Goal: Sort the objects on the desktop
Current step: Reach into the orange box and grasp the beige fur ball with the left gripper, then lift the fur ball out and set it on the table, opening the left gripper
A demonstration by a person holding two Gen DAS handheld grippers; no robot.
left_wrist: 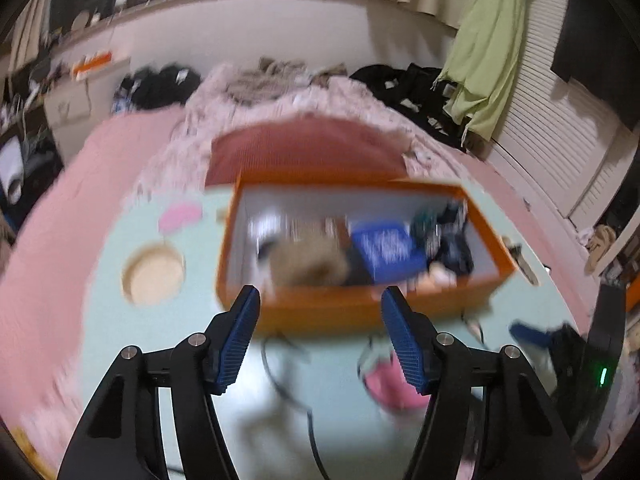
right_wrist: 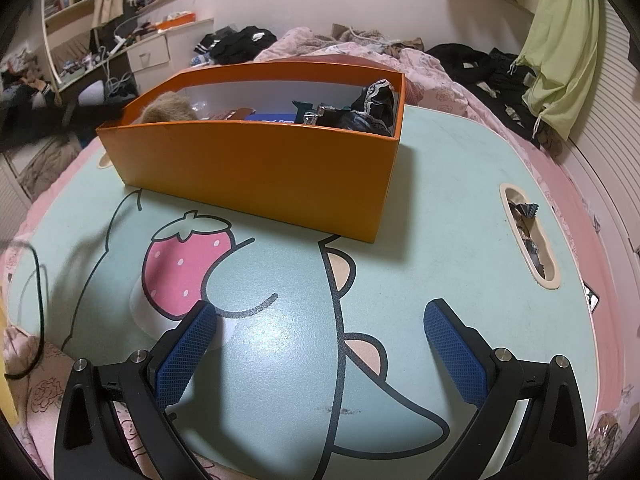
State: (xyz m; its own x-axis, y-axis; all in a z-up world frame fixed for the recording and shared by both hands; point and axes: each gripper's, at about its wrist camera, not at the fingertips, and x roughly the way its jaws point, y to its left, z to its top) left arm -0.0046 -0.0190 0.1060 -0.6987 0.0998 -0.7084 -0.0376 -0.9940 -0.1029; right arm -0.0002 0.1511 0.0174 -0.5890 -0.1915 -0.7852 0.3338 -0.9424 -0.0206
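Both the left gripper (left_wrist: 320,304) and the right gripper (right_wrist: 320,320) are hovering spread and empty near the orange box (right_wrist: 256,168), risking knocking it.

Green garment (right_wrist: 560,44) hangs right; black clothes (right_wrist: 240,45) lie on pink bedding (right_wrist: 430,70).

Two hand-held grippers share one build: the left gripper (left_wrist: 320,294) and right gripper (right_wrist: 320,312) each carry matte black, wedge-shaped arms with triangular cut-outs, silver round screw heads at the pivots, and blue pads (right_wrist: 188,356) with a fine grid texture on the inner faces.
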